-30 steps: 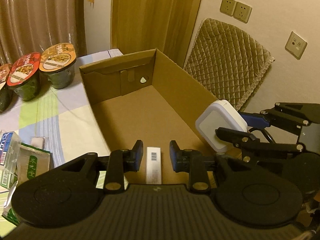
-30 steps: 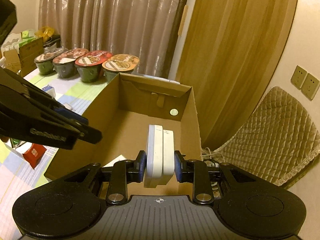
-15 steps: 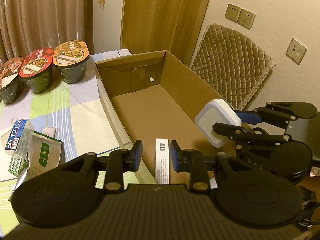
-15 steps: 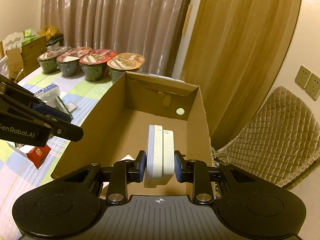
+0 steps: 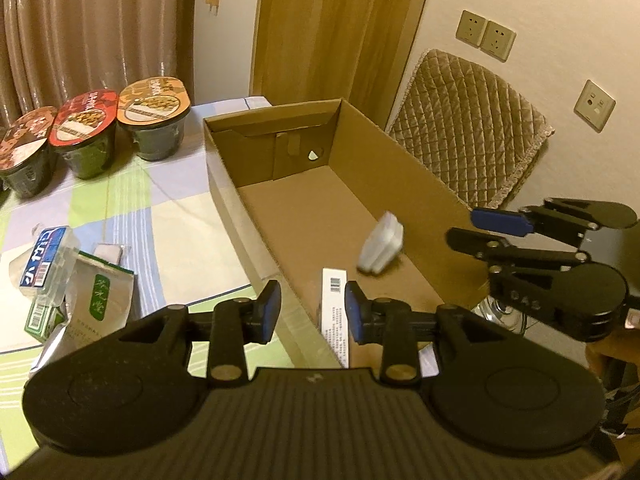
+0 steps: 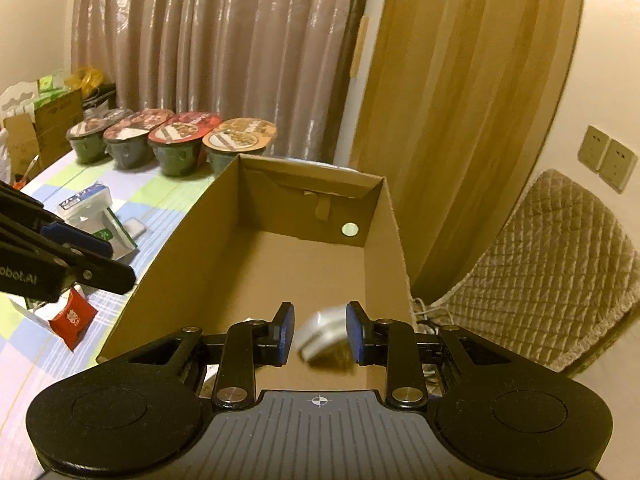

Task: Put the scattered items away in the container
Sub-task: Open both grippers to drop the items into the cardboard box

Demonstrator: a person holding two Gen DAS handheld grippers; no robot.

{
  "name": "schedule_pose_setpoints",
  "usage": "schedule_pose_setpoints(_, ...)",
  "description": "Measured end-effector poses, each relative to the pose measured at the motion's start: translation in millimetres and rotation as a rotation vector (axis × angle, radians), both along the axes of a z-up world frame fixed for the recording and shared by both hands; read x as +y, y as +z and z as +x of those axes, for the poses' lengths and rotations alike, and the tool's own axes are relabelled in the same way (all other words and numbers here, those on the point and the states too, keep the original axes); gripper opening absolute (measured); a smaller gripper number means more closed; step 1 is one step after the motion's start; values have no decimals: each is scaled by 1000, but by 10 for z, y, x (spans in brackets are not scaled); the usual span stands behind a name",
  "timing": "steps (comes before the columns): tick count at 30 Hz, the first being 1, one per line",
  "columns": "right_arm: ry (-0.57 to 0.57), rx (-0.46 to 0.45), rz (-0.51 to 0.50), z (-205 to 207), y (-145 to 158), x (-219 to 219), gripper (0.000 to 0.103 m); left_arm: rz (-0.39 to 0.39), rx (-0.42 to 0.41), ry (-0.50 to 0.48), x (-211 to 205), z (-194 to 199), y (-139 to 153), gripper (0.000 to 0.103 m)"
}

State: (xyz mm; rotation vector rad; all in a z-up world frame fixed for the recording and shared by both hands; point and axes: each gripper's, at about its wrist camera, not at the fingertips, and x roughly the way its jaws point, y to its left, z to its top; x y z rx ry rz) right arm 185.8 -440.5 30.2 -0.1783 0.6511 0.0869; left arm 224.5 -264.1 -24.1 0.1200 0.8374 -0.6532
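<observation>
Two items are in the open brown cardboard box (image 5: pixel 304 216) at the table's right edge, a flat white barcoded carton (image 5: pixel 334 312) and a blurred white rounded case (image 5: pixel 380 246) dropping from the released right gripper (image 6: pixel 320 334); the left gripper (image 5: pixel 312 312) is open and empty, and packets (image 5: pixel 96 300) remain scattered on the checked tablecloth (image 5: pixel 168 220).

We see a table (image 5: pixel 172 216) under a checked cloth of green, lilac and cream. On it sit a cardboard box (image 5: pixel 224 184), lidded instant-noodle bowls (image 5: pixel 154 118) in a row by the curtain, and scattered packets (image 5: pixel 100 300), one red sachet (image 6: pixel 72 318).
</observation>
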Motion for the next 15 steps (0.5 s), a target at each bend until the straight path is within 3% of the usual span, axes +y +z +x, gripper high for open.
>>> schedule_pose_setpoints(7,-55,-37,83,-369,84,42,32,-8,-2,36,253,-179,46,33)
schedule_pose_setpoints(10,-58,-64,130,-571,140,128,36,10,-13,48,409,-335,37,40)
schedule_pose_setpoints(11,-57,-70,136,-642,152,169,47,22,-23,53,473,-401,32,43)
schedule_pose_setpoints(12,-57,-84,143,-722,165,209,86,34,-27,60,535,-457,27,44)
schedule_pose_setpoints(13,-54,-105,156,-808,182,246,95,45,-27,71,611,-517,16,45)
schedule_pose_setpoints(15,-37,-100,177,-921,206,334,95,58,-23,95,784,-638,-6,49)
